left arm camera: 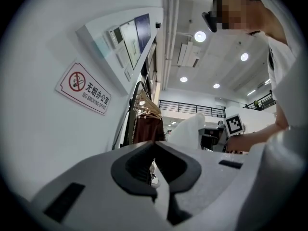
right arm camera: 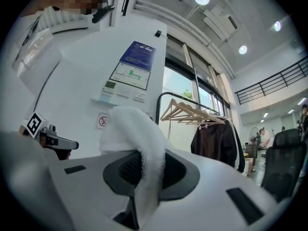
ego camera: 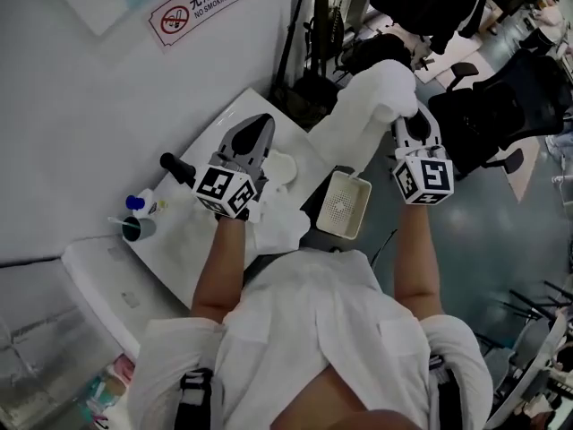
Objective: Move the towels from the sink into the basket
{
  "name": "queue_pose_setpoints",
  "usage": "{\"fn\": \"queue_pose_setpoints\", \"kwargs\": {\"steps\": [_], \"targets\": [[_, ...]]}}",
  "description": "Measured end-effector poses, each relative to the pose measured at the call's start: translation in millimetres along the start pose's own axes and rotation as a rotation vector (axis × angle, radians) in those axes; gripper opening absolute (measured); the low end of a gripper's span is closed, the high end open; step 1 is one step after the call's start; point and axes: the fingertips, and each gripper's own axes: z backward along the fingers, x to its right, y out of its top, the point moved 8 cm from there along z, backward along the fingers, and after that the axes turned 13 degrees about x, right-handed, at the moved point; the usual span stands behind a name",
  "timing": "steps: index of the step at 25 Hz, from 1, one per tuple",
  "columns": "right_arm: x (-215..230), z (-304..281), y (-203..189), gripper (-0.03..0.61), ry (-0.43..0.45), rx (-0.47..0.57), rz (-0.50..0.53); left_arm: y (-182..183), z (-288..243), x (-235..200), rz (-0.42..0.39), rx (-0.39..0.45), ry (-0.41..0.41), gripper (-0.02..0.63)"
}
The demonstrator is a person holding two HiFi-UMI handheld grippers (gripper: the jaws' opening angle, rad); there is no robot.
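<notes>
Head view, looking steeply down past my white shirt. At the far left of the frame a teal cup [ego camera: 139, 228] stands on the white sink [ego camera: 175, 249], with a no-smoking sign [ego camera: 201, 5] on the wall in the upper left.

Left of centre, my left gripper [ego camera: 260, 129] points level over the sink. Its own view shows its jaws pressed together with nothing between them. Just below and beside it, the remaining towels [ego camera: 285, 222] lie crumpled and white in the sink, not yet moved.

At the centre, slightly low in the frame, the white perforated basket [ego camera: 345, 206] sits just beside the sink's right edge and looks empty.

Right of centre, my right gripper [ego camera: 410, 125] pinches a white towel [ego camera: 367, 106]. In its own view the terry cloth is clamped between the jaws and folds up over them. The towel trails in a long band down and left toward the sink, so I judge it is mid-carry. A black office chair [ego camera: 510, 106] stands at the far right.

To do this step well, I should keep the pinch firm and bring the gripper over the basket's middle. I should let the trailing end gather inside the rim before opening, since a long towel could drape over the edge.
</notes>
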Motion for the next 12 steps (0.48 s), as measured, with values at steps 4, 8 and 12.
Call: {"fn": "queue_pose_setpoints", "kwargs": {"steps": [4, 8, 12], "targets": [[19, 30, -4, 0.080, -0.048, -0.019, -0.005, -15, -14, 20, 0.019, -0.025, -0.038, 0.019], [43, 55, -8, 0.081, -0.075, -0.040, -0.018, -26, -30, 43, 0.028, -0.040, -0.051, 0.020], [65, 79, -16, 0.081, -0.070, -0.073, -0.040, -38, -40, 71, 0.029, -0.046, -0.045, 0.020]]}}
